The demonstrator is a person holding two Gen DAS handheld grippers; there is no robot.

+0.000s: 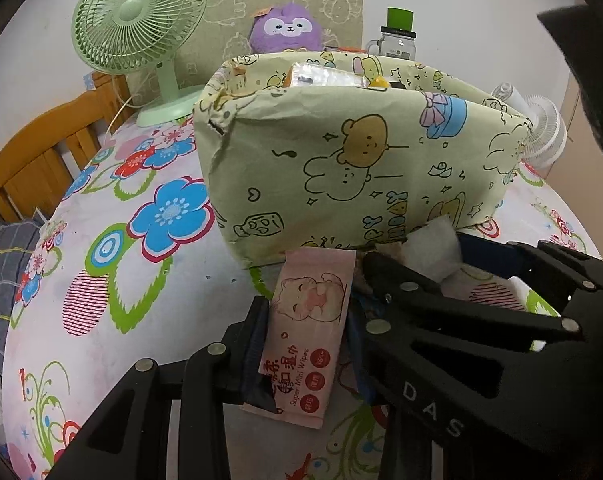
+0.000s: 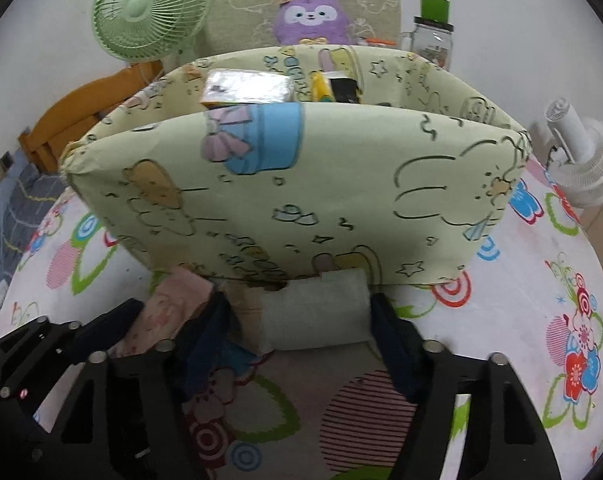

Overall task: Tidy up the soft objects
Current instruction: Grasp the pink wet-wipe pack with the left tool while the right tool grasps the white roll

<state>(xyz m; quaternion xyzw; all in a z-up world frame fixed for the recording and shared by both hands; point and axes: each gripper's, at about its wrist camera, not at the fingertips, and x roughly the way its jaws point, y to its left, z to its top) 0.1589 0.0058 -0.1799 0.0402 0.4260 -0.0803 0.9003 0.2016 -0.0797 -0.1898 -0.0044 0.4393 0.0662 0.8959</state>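
My left gripper [image 1: 309,312] is shut on a pink pack of wet wipes [image 1: 307,340], held just in front of the pale green cartoon-print box [image 1: 361,160]. My right gripper [image 2: 297,320] is shut on a white soft tissue pack [image 2: 317,308], also against the box's front wall [image 2: 301,192]. In the left wrist view the right gripper [image 1: 421,280] and its white pack [image 1: 433,244] show at the right. In the right wrist view the pink pack [image 2: 161,312] shows at the left. A silver-wrapped pack [image 2: 245,88] and yellow items [image 2: 321,88] lie inside the box.
A green fan [image 1: 141,28] stands at the back left, a purple plush [image 1: 287,28] and a jar with a green lid [image 1: 399,36] behind the box, a white fan [image 2: 581,160] at the right. A floral cloth [image 1: 121,240] covers the table; a wooden chair [image 1: 41,152] stands left.
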